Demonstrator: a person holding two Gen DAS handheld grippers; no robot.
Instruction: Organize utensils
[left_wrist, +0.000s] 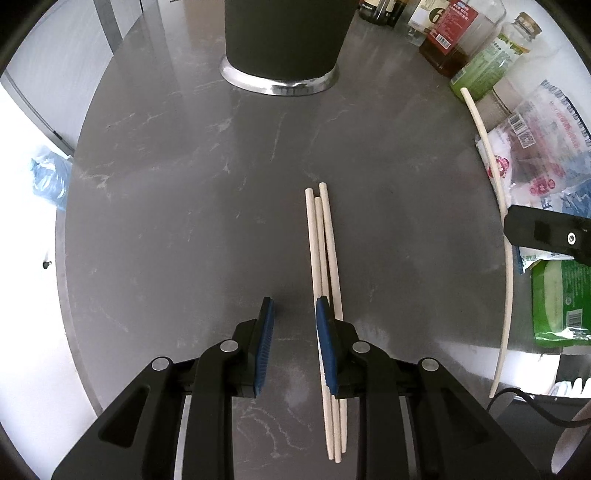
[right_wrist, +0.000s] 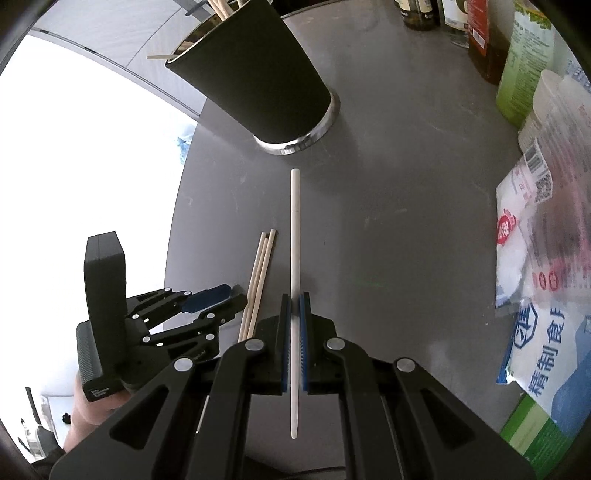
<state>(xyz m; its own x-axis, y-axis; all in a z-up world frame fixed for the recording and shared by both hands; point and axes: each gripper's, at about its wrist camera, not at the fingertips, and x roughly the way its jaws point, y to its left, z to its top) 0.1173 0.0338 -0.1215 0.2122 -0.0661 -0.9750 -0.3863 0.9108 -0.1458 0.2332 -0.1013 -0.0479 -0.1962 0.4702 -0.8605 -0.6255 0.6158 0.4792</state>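
Three wooden chopsticks (left_wrist: 325, 258) lie side by side on the grey table (left_wrist: 184, 203). My left gripper (left_wrist: 294, 306) is open and empty just left of them, its right pad over their near part. It shows in the right wrist view (right_wrist: 221, 295) beside the chopsticks (right_wrist: 258, 280). My right gripper (right_wrist: 294, 299) is shut on a white chopstick (right_wrist: 294, 229), held above the table and pointing at the black utensil cup (right_wrist: 255, 74), which holds several wooden sticks. The white chopstick also shows in the left wrist view (left_wrist: 495, 177), with the cup (left_wrist: 284, 40) at the far end.
Sauce bottles (left_wrist: 450, 33) and a green bottle (left_wrist: 487, 62) stand at the far right. Plastic food bags (right_wrist: 546, 236) and a green packet (left_wrist: 561, 302) lie along the right edge. The table's left edge drops off to a bright floor.
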